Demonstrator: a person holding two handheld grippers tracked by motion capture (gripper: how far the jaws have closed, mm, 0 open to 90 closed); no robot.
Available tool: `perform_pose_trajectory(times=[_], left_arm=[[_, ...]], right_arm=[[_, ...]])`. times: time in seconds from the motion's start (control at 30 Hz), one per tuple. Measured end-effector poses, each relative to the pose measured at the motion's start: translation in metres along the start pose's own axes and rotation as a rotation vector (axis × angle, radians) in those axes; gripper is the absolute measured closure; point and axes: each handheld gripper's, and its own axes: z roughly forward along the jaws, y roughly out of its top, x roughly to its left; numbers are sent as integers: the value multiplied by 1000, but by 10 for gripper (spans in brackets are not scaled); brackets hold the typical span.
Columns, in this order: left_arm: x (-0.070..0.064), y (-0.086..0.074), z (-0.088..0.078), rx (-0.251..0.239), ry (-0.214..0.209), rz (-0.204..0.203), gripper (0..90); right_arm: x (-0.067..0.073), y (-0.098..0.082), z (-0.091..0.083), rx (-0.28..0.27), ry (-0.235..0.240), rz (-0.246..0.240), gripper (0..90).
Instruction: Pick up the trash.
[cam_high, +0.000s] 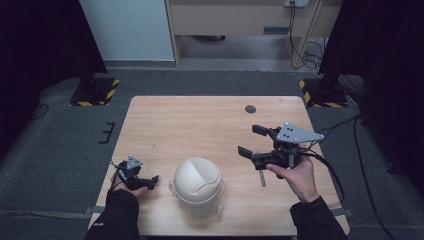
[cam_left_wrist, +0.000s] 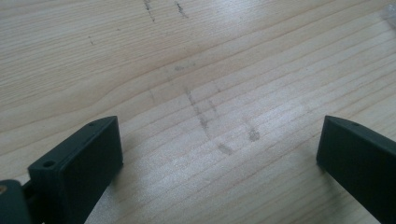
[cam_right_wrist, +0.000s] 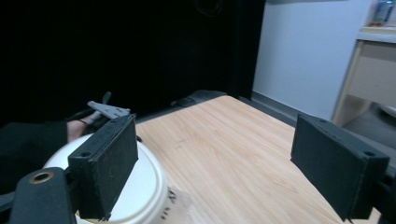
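Two grippers over a pale wood-grain table (cam_high: 200, 120), faintly scuffed. Domed cream plastic bin lid (cam_high: 197, 182), smooth and rounded, sits near the front edge on a clear plastic wrapper, between both hands. Left gripper (cam_high: 150, 180) low by the table's left edge, jaws spread wide, empty. Right gripper (cam_high: 252, 140) raised above the table, jaws wide apart, holding nothing.

L gripper (cam_high: 150, 179) sits low by the near-left table edge, held in L hand (cam_high: 131, 186), jaws wide apart, pointing right. R gripper (cam_high: 252, 140) is raised over the right side, gripped by R hand (cam_high: 296, 174), jaws spread wide, pointing left. Both forearms in dark sleeves.
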Motion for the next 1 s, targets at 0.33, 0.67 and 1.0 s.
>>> perform_pose_trajectory(times=[0.33,0.67,1.0], left_arm=[[0,1,0,2,-1,0,0],[0,1,0,5,-4,5,0],[0,1,0,6,-7,9,0]], right_arm=[[21,-12,22,35,93,7,144],[36,-32,41,91,167,13,159],[52,-53,58,166,251,40,163]])
